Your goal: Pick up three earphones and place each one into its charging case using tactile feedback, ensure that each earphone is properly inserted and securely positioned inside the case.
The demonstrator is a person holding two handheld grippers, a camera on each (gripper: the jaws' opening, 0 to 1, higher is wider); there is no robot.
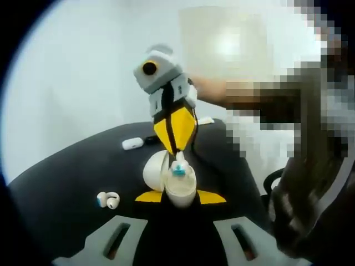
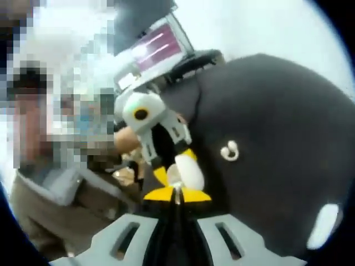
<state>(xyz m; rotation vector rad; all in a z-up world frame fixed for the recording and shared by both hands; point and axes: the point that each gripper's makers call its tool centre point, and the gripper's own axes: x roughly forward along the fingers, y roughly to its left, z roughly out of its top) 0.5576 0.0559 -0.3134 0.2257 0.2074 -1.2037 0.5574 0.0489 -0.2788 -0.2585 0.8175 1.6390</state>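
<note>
Item: open charging case (image 1: 178, 185), cream, egg-shaped, lid (image 1: 155, 169) swung back. My left gripper (image 1: 180, 197) has its yellow-tipped jaws closed on the case's lower body from either side, holding it mouth-up and clear of the black table (image 1: 61, 177), so the socket faces the incoming part and any push is felt against my own grip.

Item: earphone (image 1: 178, 168), white with a teal tip, standing in the mouth of the case. My right gripper (image 1: 175, 149) reaches in from above the case, jaws together on the earphone's stem; I judge it is being seated, not yet fully home.

In the right gripper view the same pairing shows the other way round: my right gripper (image 2: 177, 198) with jaws drawn close on something thin, the case (image 2: 188, 170) just beyond, the left gripper (image 2: 172, 160) behind it.

Item: clip-style earphone (image 1: 108, 199), loose on the table, left of the case and well apart. Awaiting its turn.

Item: small white closed case (image 1: 132, 143), on the table beyond the held case, near the far edge.
</note>
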